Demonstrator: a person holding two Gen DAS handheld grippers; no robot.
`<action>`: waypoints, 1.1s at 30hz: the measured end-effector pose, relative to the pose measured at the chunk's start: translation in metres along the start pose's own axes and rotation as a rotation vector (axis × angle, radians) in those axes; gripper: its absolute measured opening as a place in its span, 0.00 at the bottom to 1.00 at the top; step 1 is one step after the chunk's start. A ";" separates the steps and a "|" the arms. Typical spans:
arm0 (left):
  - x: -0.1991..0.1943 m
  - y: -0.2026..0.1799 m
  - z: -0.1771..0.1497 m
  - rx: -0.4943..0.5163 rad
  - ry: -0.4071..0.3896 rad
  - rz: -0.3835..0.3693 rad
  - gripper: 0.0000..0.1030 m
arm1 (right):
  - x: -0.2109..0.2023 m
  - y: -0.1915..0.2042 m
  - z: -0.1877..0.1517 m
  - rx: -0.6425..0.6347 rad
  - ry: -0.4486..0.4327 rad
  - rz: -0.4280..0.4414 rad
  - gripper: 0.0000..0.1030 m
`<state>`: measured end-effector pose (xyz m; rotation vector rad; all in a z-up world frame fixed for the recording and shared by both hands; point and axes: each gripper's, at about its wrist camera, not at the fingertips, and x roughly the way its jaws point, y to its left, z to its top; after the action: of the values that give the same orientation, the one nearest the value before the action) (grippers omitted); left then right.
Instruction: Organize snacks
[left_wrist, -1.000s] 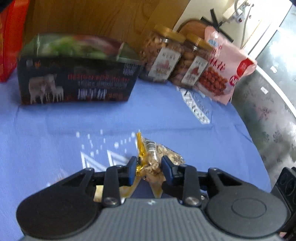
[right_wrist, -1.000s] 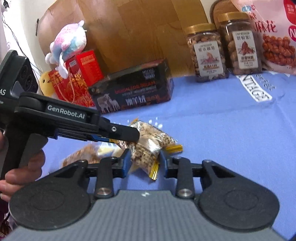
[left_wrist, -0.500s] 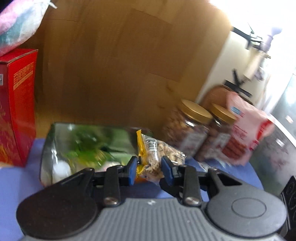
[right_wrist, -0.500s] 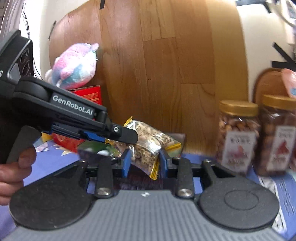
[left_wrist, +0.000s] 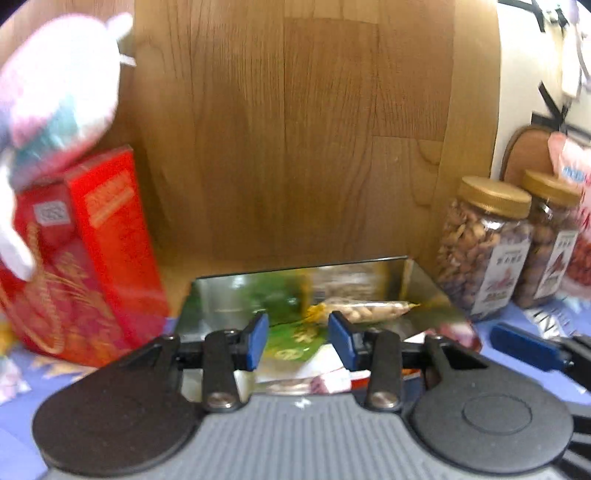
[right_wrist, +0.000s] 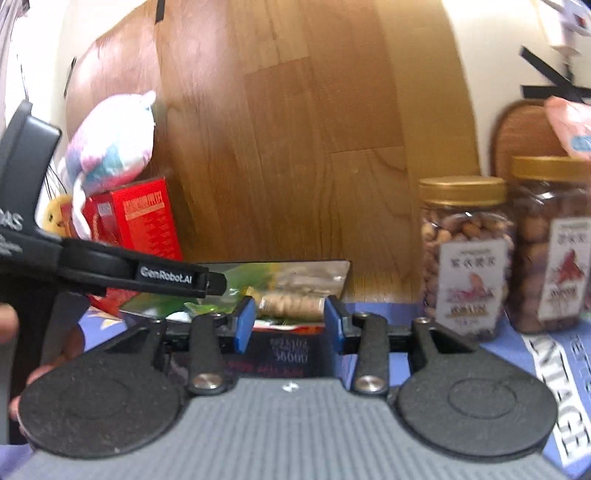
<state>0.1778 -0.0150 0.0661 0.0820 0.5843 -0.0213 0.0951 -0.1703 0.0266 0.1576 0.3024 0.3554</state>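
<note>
1. Left gripper (left_wrist: 298, 334): jaws have just been opening and stand apart, nothing between the pads. It sits over the near edge of the open box (left_wrist: 424, 291), likely because it has just let go of a snack there.
2. Right gripper (right_wrist: 288, 326): jaws also just opening, apart. A packet (right_wrist: 291, 304) shows in the gap, but it lies past the pads inside the box and doesn't look pinched. Both grippers aim at the same box since that's where the snacks go.
3. Task thing: one clear peanut packet (left_wrist: 364, 310) lies in the box toward its right wall, on top of green wrappers (left_wrist: 291, 341). Too blurred to tell if the two views show one packet or two.
4. Box: one, shiny inside, dark outside, mid-cloth, on the blue cloth (right_wrist: 517, 343).
5. Jars (right_wrist: 465, 258): two, gold lids, side by side at the cloth's back right; upright, out of the way.
6. Red box (left_wrist: 107, 236): one at back left, plush toy (right_wrist: 110, 144) on top.
7. Pink bag (left_wrist: 572, 162): one, right edge, behind the jars.
8. Wood board (left_wrist: 295, 129): one, backdrop.
</note>
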 end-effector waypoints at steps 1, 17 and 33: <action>-0.005 -0.002 -0.001 0.013 -0.008 0.013 0.38 | -0.008 0.000 -0.003 0.016 0.000 0.002 0.43; -0.076 -0.026 -0.064 0.078 0.025 0.055 0.45 | -0.091 -0.001 -0.075 0.287 0.134 0.040 0.49; -0.102 -0.009 -0.078 0.076 0.014 0.117 0.46 | -0.106 0.011 -0.090 0.313 0.183 0.067 0.49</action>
<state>0.0498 -0.0180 0.0570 0.1901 0.5914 0.0704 -0.0317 -0.1893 -0.0285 0.4445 0.5339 0.3882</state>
